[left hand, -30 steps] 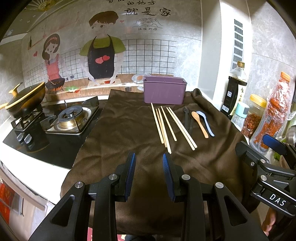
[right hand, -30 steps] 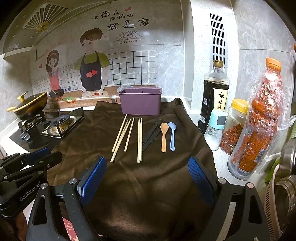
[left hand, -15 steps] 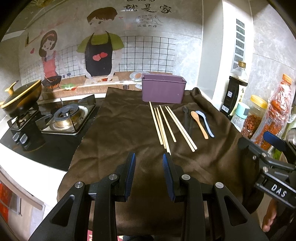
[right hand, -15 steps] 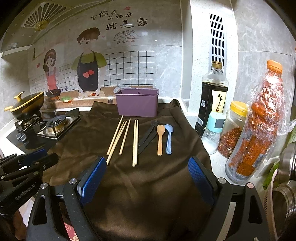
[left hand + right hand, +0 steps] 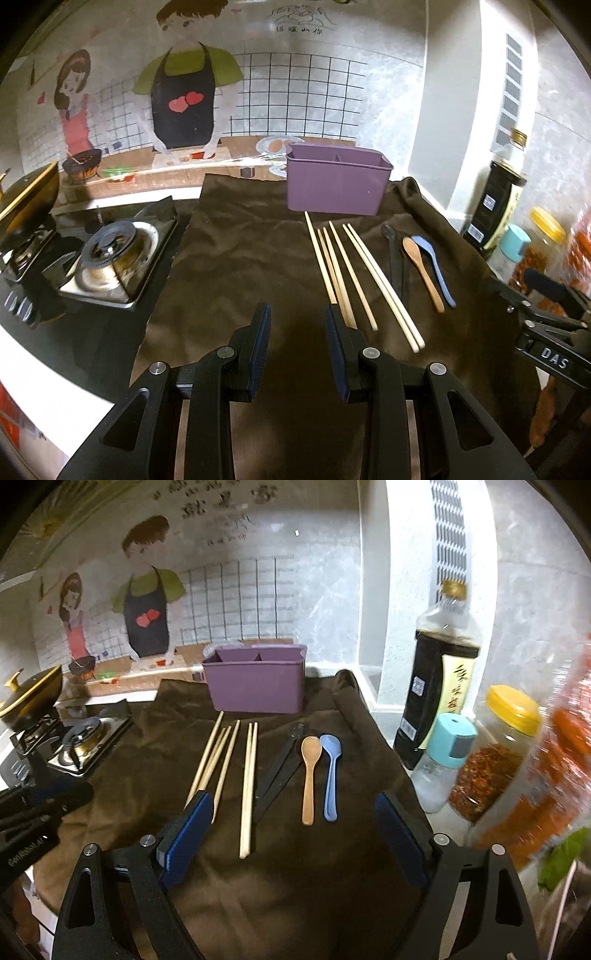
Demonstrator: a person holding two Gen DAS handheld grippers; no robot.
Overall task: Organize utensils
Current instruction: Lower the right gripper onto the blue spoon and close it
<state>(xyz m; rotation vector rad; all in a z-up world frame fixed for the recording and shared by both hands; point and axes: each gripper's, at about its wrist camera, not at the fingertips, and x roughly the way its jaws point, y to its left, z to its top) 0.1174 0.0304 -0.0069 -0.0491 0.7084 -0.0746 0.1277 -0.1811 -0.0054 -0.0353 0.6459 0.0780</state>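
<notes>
Everything sits on a big brown cloth (image 5: 303, 893) spread over the counter, with the purple caddy (image 5: 255, 690) at the far edge by the wall. It looks split into compartments, though I can't really tell how many from here.

In front of it are the chopsticks (image 5: 248, 786): several pale sticks lying flat, long axis running roughly from the caddy toward the camera, the leftmost ones fanned a bit. Right of them is a dark utensil pair (image 5: 280, 764), angled, hard to say what exactly. Then the wooden spoon (image 5: 309, 775) and blue spoon (image 5: 330, 775) side by side, bowls toward the caddy, handles toward us.

Right gripper (image 5: 291, 834) is spread wide with nothing in it, hovering over the near ends of the sticks and spoons. Left gripper (image 5: 297, 347) is parted a modest amount, also holding nothing, just left of the chopstick ends.

If the next grab is a spoon or the paired sticks, I'd come down across the handle, not along it, pinch near the near end, and tip it upright before dropping it in. The cloth is wrinkly, so thin sticks could roll.
</notes>
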